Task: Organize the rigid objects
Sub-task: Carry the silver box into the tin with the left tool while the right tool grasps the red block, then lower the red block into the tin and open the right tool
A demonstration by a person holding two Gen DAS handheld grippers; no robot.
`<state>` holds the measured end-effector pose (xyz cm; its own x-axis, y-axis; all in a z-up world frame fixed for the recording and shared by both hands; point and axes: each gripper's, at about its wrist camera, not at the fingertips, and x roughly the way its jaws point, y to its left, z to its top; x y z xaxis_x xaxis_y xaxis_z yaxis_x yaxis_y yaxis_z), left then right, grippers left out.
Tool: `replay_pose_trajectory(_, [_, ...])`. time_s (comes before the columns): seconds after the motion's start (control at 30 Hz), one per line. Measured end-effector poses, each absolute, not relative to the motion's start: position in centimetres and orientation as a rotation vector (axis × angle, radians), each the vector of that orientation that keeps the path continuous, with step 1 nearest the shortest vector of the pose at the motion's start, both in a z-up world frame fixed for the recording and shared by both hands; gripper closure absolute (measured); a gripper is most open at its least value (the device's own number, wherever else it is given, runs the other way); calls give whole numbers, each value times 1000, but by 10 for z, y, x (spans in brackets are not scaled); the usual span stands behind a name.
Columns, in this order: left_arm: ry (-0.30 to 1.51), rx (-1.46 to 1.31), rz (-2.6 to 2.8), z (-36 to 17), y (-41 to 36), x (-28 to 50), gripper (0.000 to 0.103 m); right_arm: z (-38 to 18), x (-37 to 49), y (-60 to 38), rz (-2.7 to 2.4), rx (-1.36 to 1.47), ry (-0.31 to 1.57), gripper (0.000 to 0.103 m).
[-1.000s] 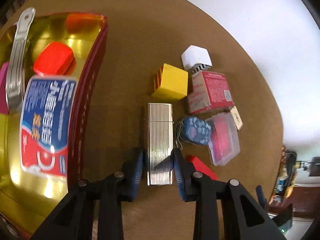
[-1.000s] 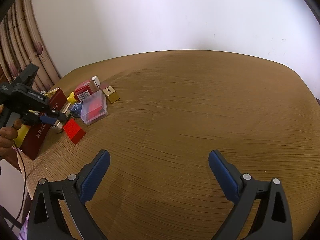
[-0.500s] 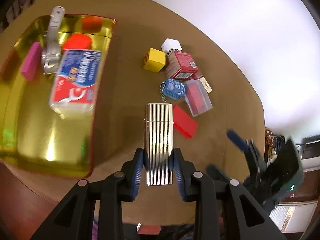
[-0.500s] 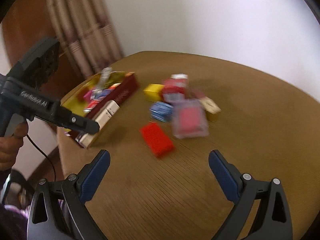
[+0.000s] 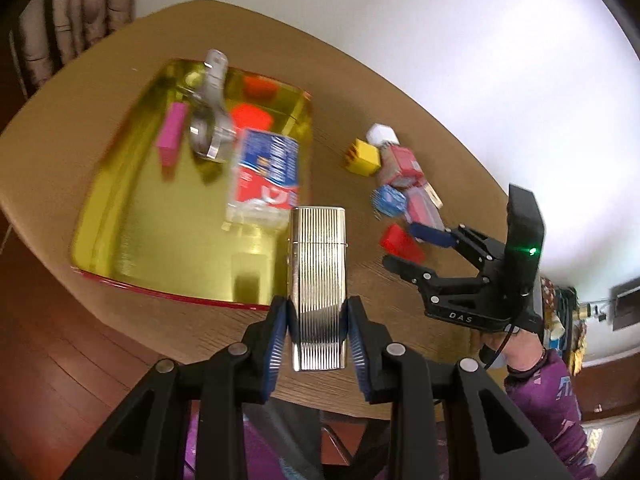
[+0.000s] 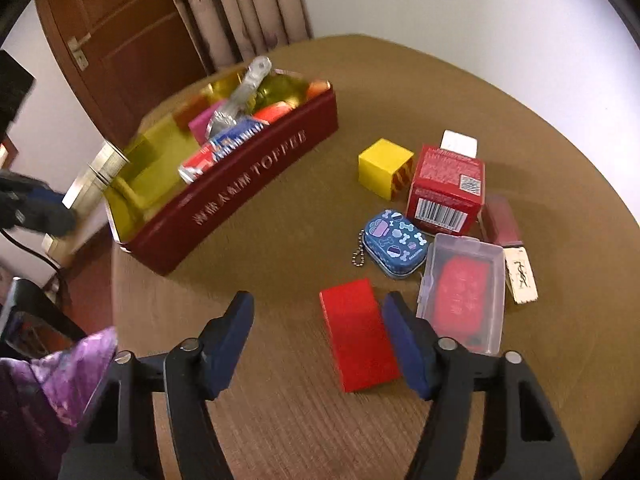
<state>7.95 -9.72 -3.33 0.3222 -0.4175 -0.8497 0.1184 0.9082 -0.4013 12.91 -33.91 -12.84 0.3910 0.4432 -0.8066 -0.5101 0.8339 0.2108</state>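
Fingers of left gripper [image 5: 318, 334] clamp ribbed silver case [image 5: 318, 280], held above near corner of toffee tin [image 6: 248, 176]. Right gripper [image 6: 322, 344] fingers spread open, straddling near end of red block [image 6: 358, 346] on bench [image 6: 288, 248]. Beyond: blue tin [image 6: 395, 249], yellow cube [image 6: 384, 168].

Ribbed lighter case [image 5: 318, 280]: polished metal, fine vertical grooves, mirror-bright. Toffee tin [image 6: 248, 176]: glossy gold interior, maroon lacquered outer wall. Table [image 6: 400, 80]: matt brown wood, fine linear grain. Clear box [image 6: 460, 292]: translucent smooth plastic. Red block [image 6: 360, 338]: smooth, satin. Red carton [image 6: 446, 188]: printed cardboard. Gripper pads [image 5: 276, 344]: blue ribbed rubber-like.
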Motion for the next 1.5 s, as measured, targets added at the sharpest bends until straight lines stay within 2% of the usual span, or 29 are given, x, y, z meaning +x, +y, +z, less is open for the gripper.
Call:
replay_pose_trajectory(0.17, [1165,-293,-311,-26,-71,84,73,-141,139,-332,580,-111,1069,40])
replay_pose_trajectory(0.23, [1152,-287,-287,-24,-61,86,73,-141,139,-332,565,-112,1074,44])
replay_pose_trajectory(0.3, [1145,-290,-269,-27,-56,92,73,-140,137,-331,512,-134,1073,72])
replay_pose_trajectory(0.33, [1144,-291,-259,-28,-53,95,73,-139,137,-335,488,-115,1074,74])
replay_pose_trajectory(0.7, [1118,-294,-157,-47,-26,137,75,-142,117,-361,396,160,1066,75])
replay_pose_trajectory(0.93, [1097,-331,-132,-50,-9,123,75,-104,112,-363,444,280,993,75])
replay_pose_trajectory(1.1, [1086,-346,-139,-53,0,105,75,-62,127,-327,553,327,928,75])
replay_pose_trajectory(1.23, [1050,-345,-109,-53,11,91,75,-48,144,-275,642,330,921,75])
replay_pose_trajectory(1.5, [961,-344,16,-51,40,75,72,-76,180,-179,674,322,1007,75])
